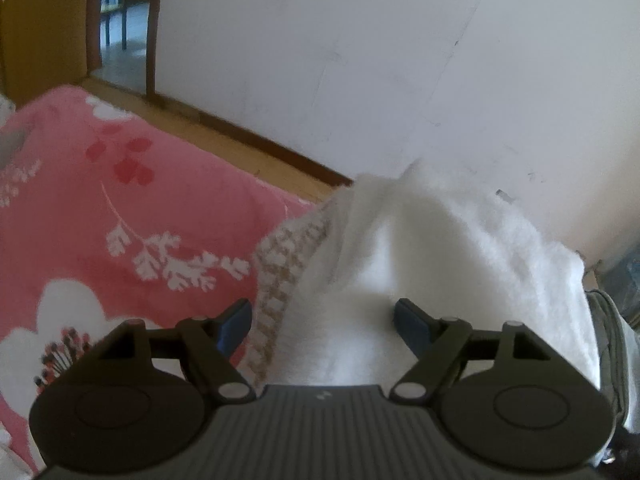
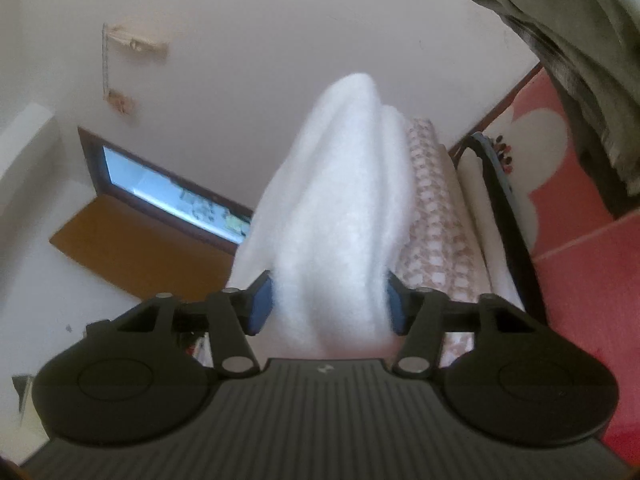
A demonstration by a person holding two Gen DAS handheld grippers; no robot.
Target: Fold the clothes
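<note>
White fleece garment (image 1: 420, 264) bunched up between the fingers of the left gripper (image 1: 322, 320), blue pads (image 1: 234, 326) spread wide, fabric lying in the gap; no clamping visible on either pad. Beige-and-white checked outer side (image 1: 280, 276) of the same garment showing along its left edge, over the pink floral blanket (image 1: 120, 208) below. Beyond the blanket, a strip of wooden floor, a dark skirting board (image 1: 260, 136), a white wall (image 1: 360, 60) and a doorway (image 1: 120, 20). In the right wrist view, right gripper (image 2: 328, 306) closed down on a thick fold of the white fleece, both blue pads (image 2: 262, 306) pressed against it, the cloth rising ahead in a peak. Checked side (image 2: 432, 216) visible again to the right of the fleece, with the pink blanket (image 2: 580, 272) further right. Grey-green clothing (image 2: 560, 28) hanging in the upper right corner. Window (image 2: 172, 196) in a dark frame on the left. No container in either view.
</note>
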